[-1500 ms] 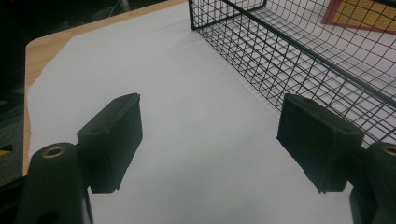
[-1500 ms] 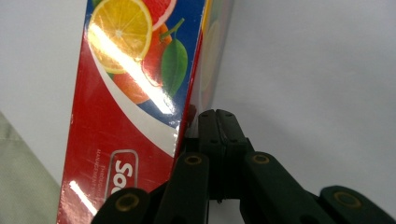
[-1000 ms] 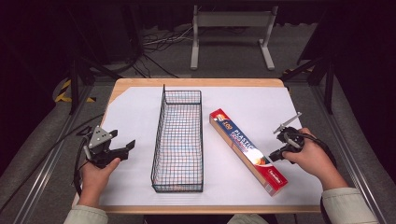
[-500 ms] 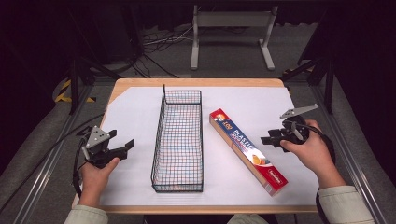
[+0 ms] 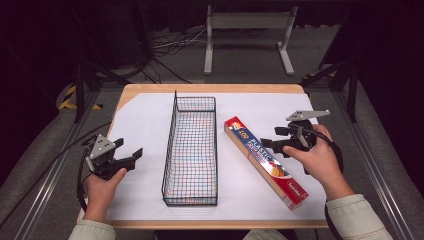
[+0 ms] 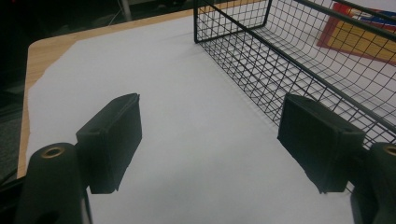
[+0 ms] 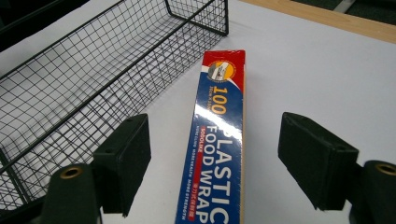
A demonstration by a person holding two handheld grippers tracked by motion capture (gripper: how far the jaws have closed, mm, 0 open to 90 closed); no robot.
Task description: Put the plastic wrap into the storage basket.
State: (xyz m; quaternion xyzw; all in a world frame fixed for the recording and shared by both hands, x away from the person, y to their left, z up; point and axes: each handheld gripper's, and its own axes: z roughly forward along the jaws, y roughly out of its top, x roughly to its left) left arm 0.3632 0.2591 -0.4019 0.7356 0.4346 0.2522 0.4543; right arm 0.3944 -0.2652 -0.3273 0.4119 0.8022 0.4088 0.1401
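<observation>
At the left we see the left claw (image 5: 131, 156) held low over the white sheet (image 5: 145, 125) that covers the desk (image 5: 210, 88), its jaws spread wide with nothing between them. Ahead of it and to its right stands the black wire basket (image 5: 192, 150), an open mesh trough that runs away from the person; in the left gripper view its near wall (image 6: 299, 70) lies just beyond the right jaw, apart from it.

Beyond the basket's far side, between it and the right claw (image 5: 272, 138), lies the box of plastic food wrap (image 5: 264, 161), flat on the sheet and angled, close to the basket but not touching it. The right claw hovers over the box's upper half, jaws wide apart and empty; in the right gripper view the box (image 7: 219, 140) runs straight up between the two jaws, which straddle its narrow width.

We judge the box to be light and stiff, a long cardboard carton. Its glossy printed skin shows glare and is likely slippery, and thin card may dent under a hard squeeze. We would take it across the narrow width, on the two long side walls, near mid-length so that it does not tip.
</observation>
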